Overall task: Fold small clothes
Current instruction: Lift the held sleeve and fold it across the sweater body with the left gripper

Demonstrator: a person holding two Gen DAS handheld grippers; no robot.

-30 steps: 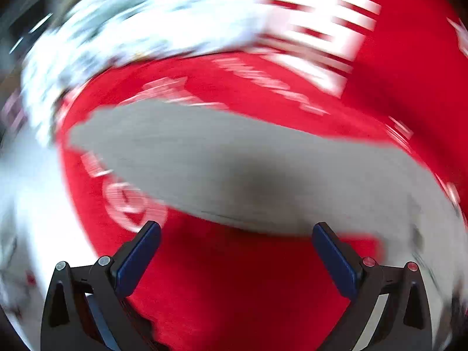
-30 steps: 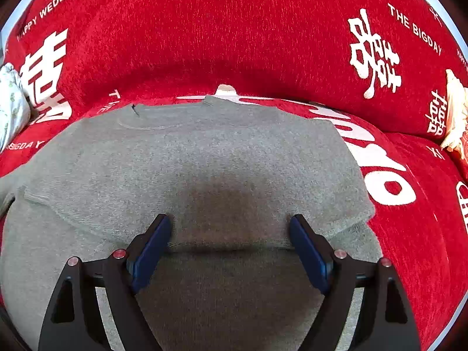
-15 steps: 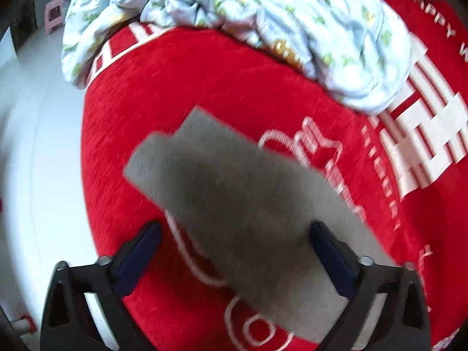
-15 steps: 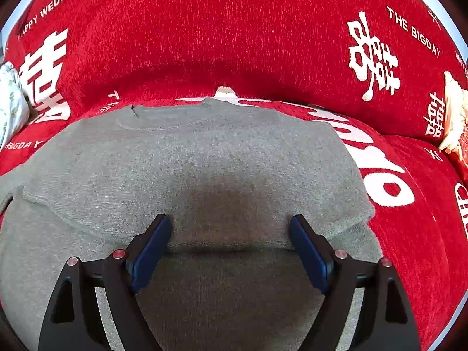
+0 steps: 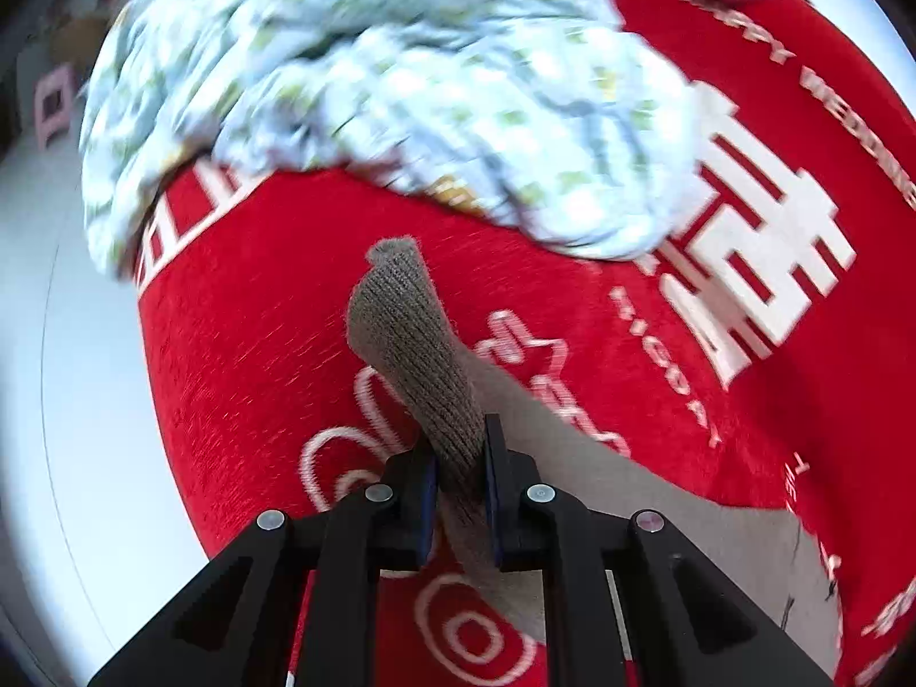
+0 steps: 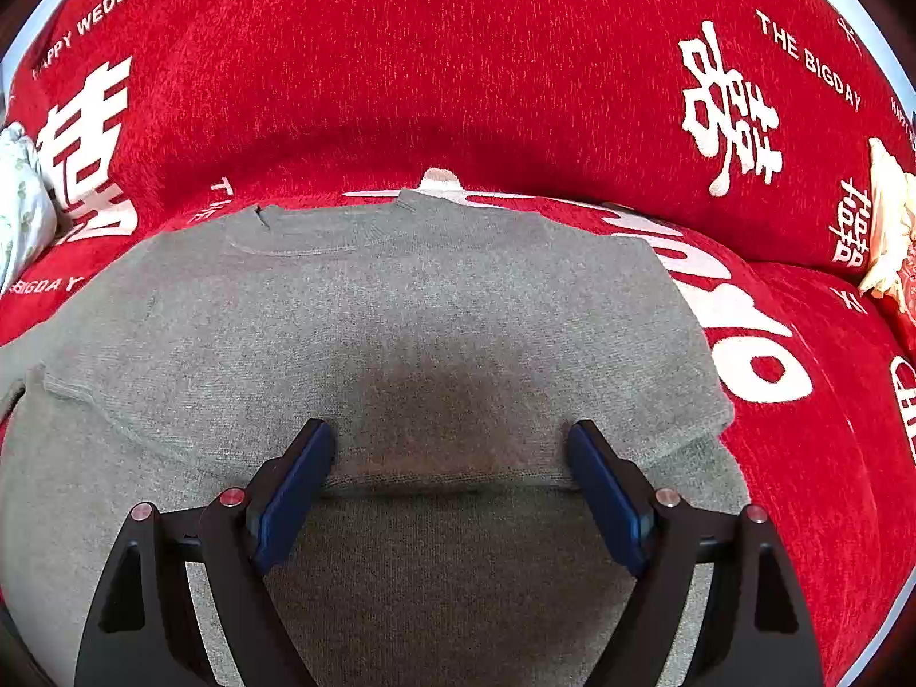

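Left gripper (image 5: pixel 461 478): I have its fingers clamped on the grey sleeve (image 5: pixel 412 355), lifted off the red sofa cover (image 5: pixel 240 343).
Right gripper (image 6: pixel 452 475): I hold its fingers wide apart, low over the grey sweater (image 6: pixel 401 315), gripping nothing.
Sweater: lies flat on the sofa seat, collar far, hem near; the right side looks already folded in.
Progress: I judge it early; the left sleeve needs folding in, then the body.
Far left: a crumpled floral blanket (image 5: pixel 401 86).
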